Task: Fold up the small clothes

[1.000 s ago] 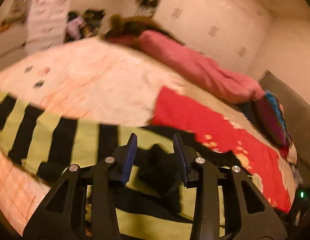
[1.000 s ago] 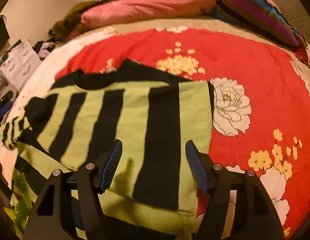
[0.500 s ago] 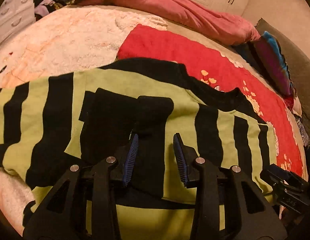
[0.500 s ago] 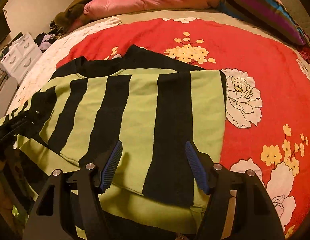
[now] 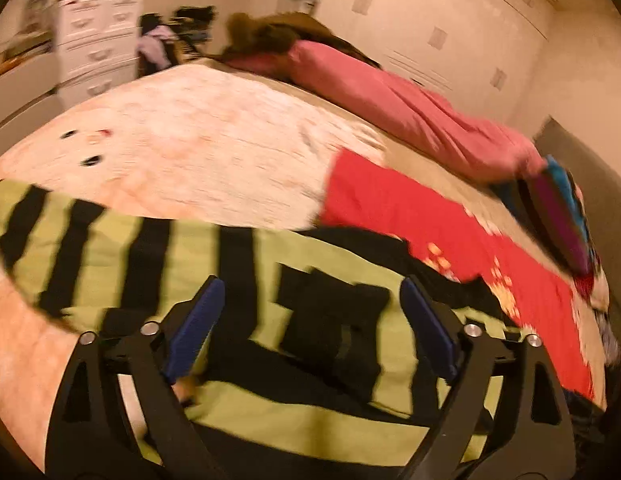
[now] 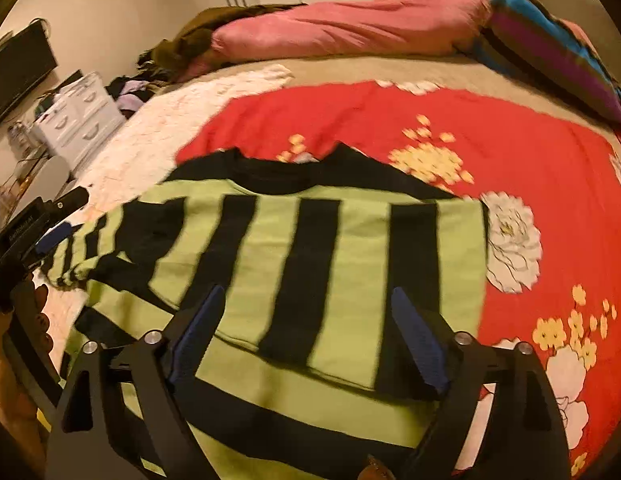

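- The striped sweater (image 6: 310, 264), lime green with black bands, is being shown lying flat on the bed, partly over the red floral blanket (image 6: 490, 152) and partly over the pale quilt (image 5: 198, 148).
- A sleeve (image 6: 82, 252) is being seen folded in over the body at the garment's left side; the black collar (image 6: 278, 172) is pointing toward the pink duvet (image 6: 342, 24).
- The left gripper (image 5: 310, 324) is being opened wide above the sweater; nothing is being pinched between its blue pads (image 5: 194, 328), only cloth lying beneath.
- The right gripper (image 6: 306, 340) is likewise being opened over the lower hem, with nothing being held.
- The fold is being judged as partly done: one sleeve is tucked, and the body is not yet doubled over.
- A risk is being posed by the tucked sleeve, which could be dragged back out if the next grasp is being taken through both layers unevenly.
- Blanket fabric could be getting caught together with the hem where the sweater is overlapping the red floral blanket, since both are soft and lying flush.
- A skewed crease could be getting produced if the two grippers are being closed at unequal positions along the hem.
- Fine detail is being lost to blur in the left wrist view.
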Demonstrator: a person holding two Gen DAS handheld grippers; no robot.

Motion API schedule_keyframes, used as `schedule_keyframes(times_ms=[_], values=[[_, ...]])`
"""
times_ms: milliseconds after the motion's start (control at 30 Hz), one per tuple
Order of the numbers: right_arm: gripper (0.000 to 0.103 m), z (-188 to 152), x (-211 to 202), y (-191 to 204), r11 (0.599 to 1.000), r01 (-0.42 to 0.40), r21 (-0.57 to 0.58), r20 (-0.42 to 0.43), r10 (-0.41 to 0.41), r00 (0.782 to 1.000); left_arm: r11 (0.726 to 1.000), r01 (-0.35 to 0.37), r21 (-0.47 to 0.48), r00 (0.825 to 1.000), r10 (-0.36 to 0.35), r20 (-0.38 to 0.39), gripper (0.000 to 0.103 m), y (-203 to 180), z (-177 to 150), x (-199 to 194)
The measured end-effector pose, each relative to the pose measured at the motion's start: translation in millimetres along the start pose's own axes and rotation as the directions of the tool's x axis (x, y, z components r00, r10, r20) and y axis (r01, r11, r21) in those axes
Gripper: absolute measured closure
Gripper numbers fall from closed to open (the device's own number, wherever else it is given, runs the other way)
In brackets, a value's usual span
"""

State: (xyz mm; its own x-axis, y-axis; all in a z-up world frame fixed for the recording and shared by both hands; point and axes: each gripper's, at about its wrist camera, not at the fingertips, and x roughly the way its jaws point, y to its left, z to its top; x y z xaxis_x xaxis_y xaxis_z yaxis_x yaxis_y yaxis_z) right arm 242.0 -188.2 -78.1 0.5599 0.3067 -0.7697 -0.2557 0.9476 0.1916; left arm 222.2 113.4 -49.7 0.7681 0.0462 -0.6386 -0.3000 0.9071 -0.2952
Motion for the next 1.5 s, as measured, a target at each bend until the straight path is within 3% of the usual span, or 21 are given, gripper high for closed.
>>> schedule_keyframes(times_ms=[100, 233, 533, 700, 867, 933, 1000, 1033, 1067, 1100, 1167, 1233, 1333, 1500], values=[[0.010, 6.9, -4.4, 15.3, 1.000, -0.019, -0.017, 0.021, 0.019, 1.000, 0.999, -0.038, -0.038, 0.999, 0.038, 0.016, 0.013, 27.1, 6.0, -13.7], [0.008, 13.5, -3.3, 34.8, 0.998, -0.052, -0.030, 0.034, 0.053, 0.998, 0.991, -0.085, -0.104, 0.996, 0.086, 0.005, 0.012, 67.8, 7.3, -26.9], [0.008, 13.0, 11.1, 101.8, 0.981, -0.133, -0.144, -0.008, 0.133, 0.991, 0.933, -0.215, -0.287, 0.974, 0.228, 0.012, 0.012, 180.2, 6.2, -54.2], [0.008, 7.6, 15.9, 124.8, 0.971, -0.154, -0.182, -0.029, 0.151, 0.988, 0.871, -0.256, -0.419, 0.958, 0.285, 0.006, 0.012, 241.8, 2.1, -52.8], [0.008, -0.9, 16.4, 128.4, 0.967, -0.150, -0.205, -0.043, 0.144, 0.989, 0.774, -0.127, -0.620, 0.981, 0.189, 0.034, 0.012, 299.3, -6.9, -28.3], [0.008, -4.8, 16.4, 124.7, 0.969, -0.137, -0.206, -0.045, 0.130, 0.990, 0.754, -0.127, -0.645, 0.980, 0.195, 0.034, 0.013, 308.6, -7.9, -19.2], [0.008, -7.8, 17.3, 118.6, 0.973, -0.124, -0.197, -0.048, 0.117, 0.992, 0.757, -0.132, -0.641, 0.976, 0.212, 0.049, 0.014, 309.0, -1.4, -15.8], [0.008, -9.2, 18.3, 115.0, 0.975, -0.118, -0.191, -0.052, 0.110, 0.993, 0.756, -0.121, -0.643, 0.975, 0.214, 0.068, 0.021, 308.7, 3.1, -15.4], [0.008, -10.3, 19.3, 111.6, 0.977, -0.111, -0.185, -0.056, 0.102, 0.993, 0.755, -0.117, -0.645, 0.973, 0.217, 0.078, 0.055, 307.7, 4.8, -15.6], [0.008, -10.9, 20.8, 106.6, 0.979, -0.103, -0.174, -0.061, 0.093, 0.994, 0.750, -0.132, -0.648, 0.971, 0.231, 0.069, 0.081, 306.3, 6.7, -13.7], [0.008, -11.1, 21.9, 97.5, 0.984, -0.088, -0.152, -0.066, 0.078, 0.995, 0.746, -0.146, -0.650, 0.970, 0.237, 0.054, 0.099, 305.9, 9.5, -10.4], [0.008, -11.0, 21.8, 89.3, 0.988, -0.078, -0.134, -0.066, 0.070, 0.995, 0.760, -0.133, -0.636, 0.973, 0.222, 0.061, 0.102, 302.6, 13.5, -11.9], [0.008, -10.4, 20.7, 75.5, 0.993, -0.055, -0.105, -0.058, 0.049, 0.997, 0.810, -0.108, -0.576, 0.969, 0.215, 0.120, 0.103, 280.9, 21.2, -29.5], [0.008, -9.8, 20.4, 48.2, 0.999, -0.022, -0.030, -0.066, 0.020, 0.998, 0.892, -0.026, -0.452, 0.973, 0.126, 0.193, 0.103, 218.8, 38.5, -52.3]])
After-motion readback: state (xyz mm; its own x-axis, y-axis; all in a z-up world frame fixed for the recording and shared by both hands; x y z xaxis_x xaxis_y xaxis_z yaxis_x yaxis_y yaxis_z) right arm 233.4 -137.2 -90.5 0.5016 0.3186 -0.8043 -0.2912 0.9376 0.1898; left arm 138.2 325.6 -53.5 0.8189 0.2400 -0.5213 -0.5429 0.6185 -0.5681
